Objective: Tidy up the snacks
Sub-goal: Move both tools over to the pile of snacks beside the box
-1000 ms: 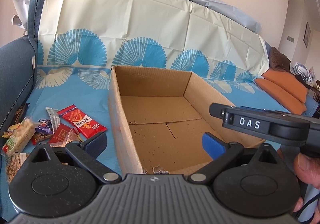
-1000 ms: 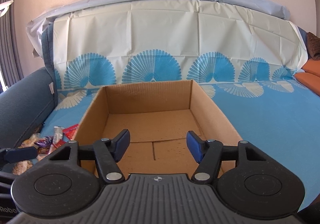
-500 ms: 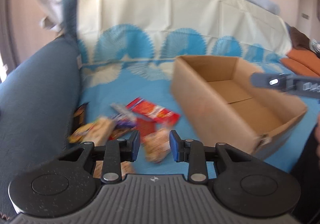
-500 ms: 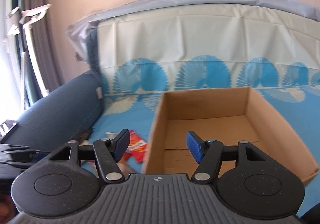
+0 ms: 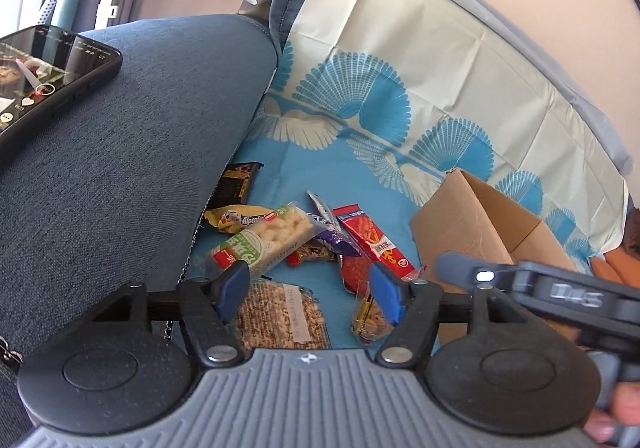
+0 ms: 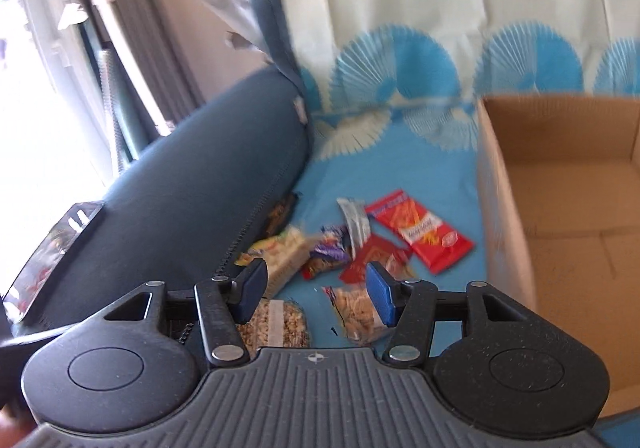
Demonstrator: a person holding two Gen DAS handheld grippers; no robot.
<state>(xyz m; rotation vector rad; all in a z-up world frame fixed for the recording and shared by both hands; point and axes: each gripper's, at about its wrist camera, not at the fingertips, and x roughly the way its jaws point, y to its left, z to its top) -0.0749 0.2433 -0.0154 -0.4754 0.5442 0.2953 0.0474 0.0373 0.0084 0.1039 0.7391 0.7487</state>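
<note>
Both views have swung from cardboard box [image 6: 560, 183] to snack pile beside it; left claw [image 5: 308, 288] has just been opening, right claw [image 6: 316, 288] closing slightly, nothing between either pair of jaws. Both hang apart over pile, likely lining up first pick. Nearest: clear nut bag [image 5: 280, 316], peanut pouch [image 6: 356, 312]. Farther from box: white rice-cake pack [image 5: 264, 240], purple wrapper [image 5: 336, 240]. Red stick packet [image 6: 420, 232] closest to box. Box empty; all snacks loose on blue cover [image 5: 280, 183].
</note>
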